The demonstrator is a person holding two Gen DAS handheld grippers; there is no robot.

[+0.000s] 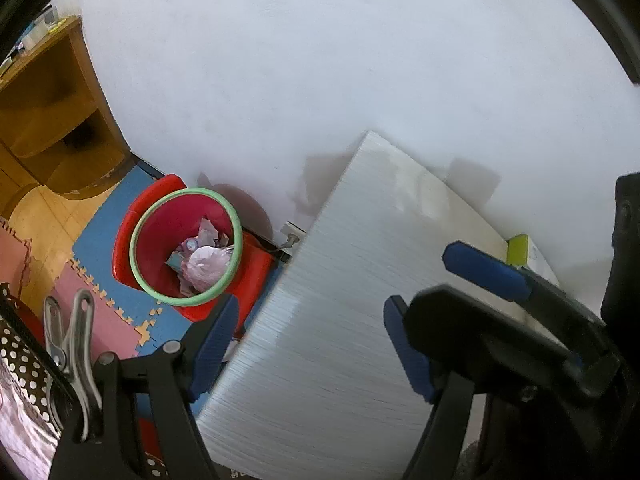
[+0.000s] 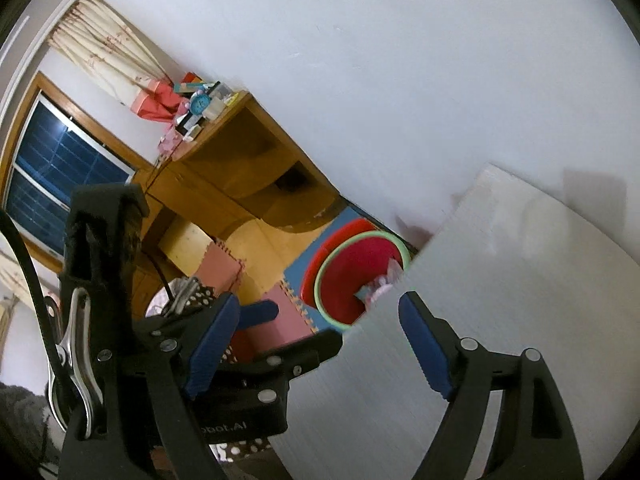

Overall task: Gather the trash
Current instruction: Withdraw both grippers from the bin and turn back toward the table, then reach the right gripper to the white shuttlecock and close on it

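Note:
A red bin with a green rim (image 1: pixel 186 252) stands on the floor beside the white table (image 1: pixel 340 280), and crumpled paper and plastic trash (image 1: pixel 204 264) lies inside it. My left gripper (image 1: pixel 310 352) hangs open over the table's left edge with nothing between its blue pads. A blue finger (image 1: pixel 484 270) of my right gripper shows to its right, above the table. In the right wrist view my right gripper (image 2: pixel 318 348) is open and empty over the table (image 2: pixel 500 280). There the bin (image 2: pixel 352 276) is half hidden behind the table's edge.
The bin rests on a red plastic seat (image 1: pixel 256 276) on blue and pink foam mats (image 1: pixel 100 248). A wooden desk (image 2: pixel 240 168) stands against the wall. A polka-dot bag with a metal clip (image 1: pixel 72 340) is at the left. A yellow-green object (image 1: pixel 518 248) sits at the table's far edge.

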